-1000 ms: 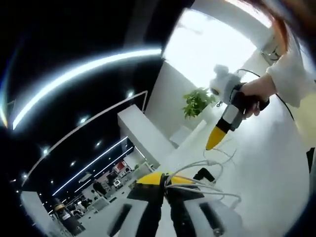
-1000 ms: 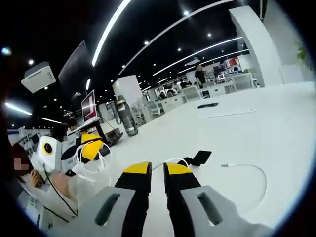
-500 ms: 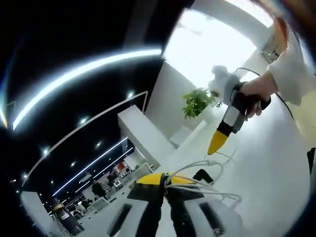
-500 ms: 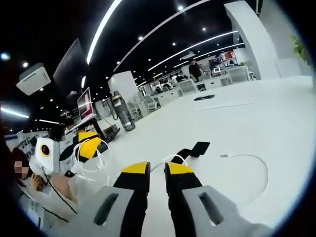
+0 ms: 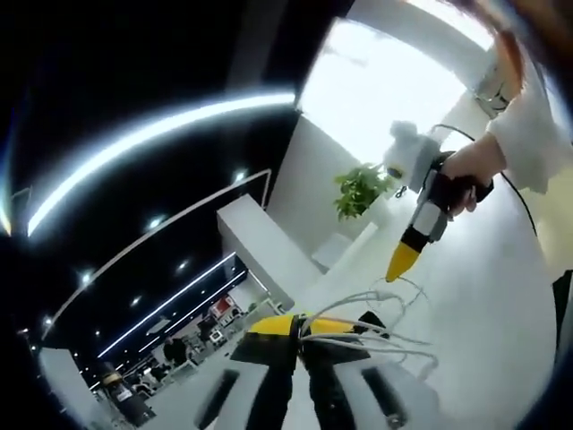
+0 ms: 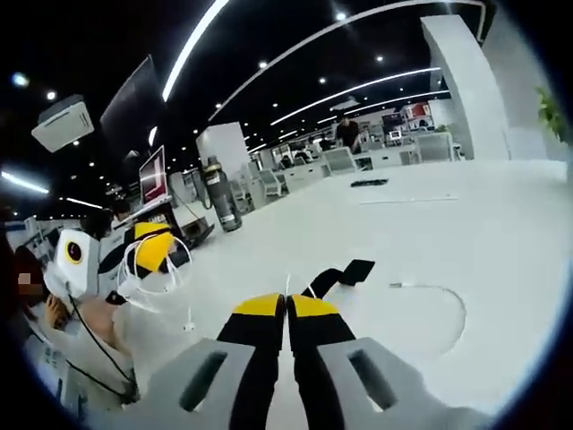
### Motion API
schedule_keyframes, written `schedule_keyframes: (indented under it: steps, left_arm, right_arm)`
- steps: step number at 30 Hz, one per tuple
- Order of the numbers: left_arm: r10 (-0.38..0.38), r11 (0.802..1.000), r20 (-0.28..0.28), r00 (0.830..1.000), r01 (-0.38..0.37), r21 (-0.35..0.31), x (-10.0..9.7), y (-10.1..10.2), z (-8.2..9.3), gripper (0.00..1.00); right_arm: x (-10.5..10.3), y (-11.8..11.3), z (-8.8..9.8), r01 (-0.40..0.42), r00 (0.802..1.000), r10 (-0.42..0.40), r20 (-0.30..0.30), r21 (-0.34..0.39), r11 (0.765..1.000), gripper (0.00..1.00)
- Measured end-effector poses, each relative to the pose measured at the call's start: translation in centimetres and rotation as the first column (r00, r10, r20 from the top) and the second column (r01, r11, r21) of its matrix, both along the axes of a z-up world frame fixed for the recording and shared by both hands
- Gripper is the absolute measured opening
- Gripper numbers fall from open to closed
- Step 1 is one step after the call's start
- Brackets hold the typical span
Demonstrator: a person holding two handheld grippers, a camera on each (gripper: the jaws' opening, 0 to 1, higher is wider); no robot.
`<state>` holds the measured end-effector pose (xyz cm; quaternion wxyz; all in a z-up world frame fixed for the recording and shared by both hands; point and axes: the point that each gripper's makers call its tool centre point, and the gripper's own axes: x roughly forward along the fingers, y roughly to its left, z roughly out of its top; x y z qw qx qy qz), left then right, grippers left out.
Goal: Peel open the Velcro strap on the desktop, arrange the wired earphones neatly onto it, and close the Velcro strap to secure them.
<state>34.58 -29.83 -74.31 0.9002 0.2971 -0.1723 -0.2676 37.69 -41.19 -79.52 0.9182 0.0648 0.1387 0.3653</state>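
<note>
White worktop stretches across an open office with ceiling light strips. On it lies the black Velcro strap, just beyond the right claw, whose yellow-tipped jaws are pressed together with a thin white cable running up from between them. The left claw has its jaws closed on the looped white earphone cable, lifted off the worktop. A loose cable end curves beside the strap.
</note>
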Motion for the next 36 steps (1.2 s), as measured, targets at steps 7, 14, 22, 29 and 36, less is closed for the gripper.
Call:
schedule_keyframes:
  steps: [7,14,22,29,36]
  left_arm:
    - [0.02,1.0,0.047,0.999,-0.019,-0.018,-1.2,1.2,1.6,0.06]
    - [0.061,0.997,0.078,0.995,-0.057,-0.049,-2.2,3.4,2.4,0.06]
    - [0.057,0.997,0.107,0.993,-0.051,-0.052,-3.2,4.1,2.6,0.06]
    - [0.08,0.994,0.129,0.988,-0.07,-0.084,-3.5,5.4,3.1,0.06]
    - [0.096,0.991,0.155,0.983,-0.08,-0.106,-3.7,6.5,3.7,0.06]
  right_arm:
    - [-3.1,3.1,4.0,-0.104,0.99,0.102,0.098,0.021,0.994,0.04]
    - [-5.6,5.3,8.4,-0.139,0.955,0.138,0.261,-0.013,0.99,0.04]
    - [-8.6,7.8,10.5,-0.237,0.937,0.213,0.277,0.058,0.97,0.04]
    - [-9.4,9.3,11.4,-0.28,0.922,0.25,0.296,0.063,0.958,0.04]
    - [-11.4,10.3,13.9,-0.344,0.88,0.298,0.369,0.064,0.937,0.04]
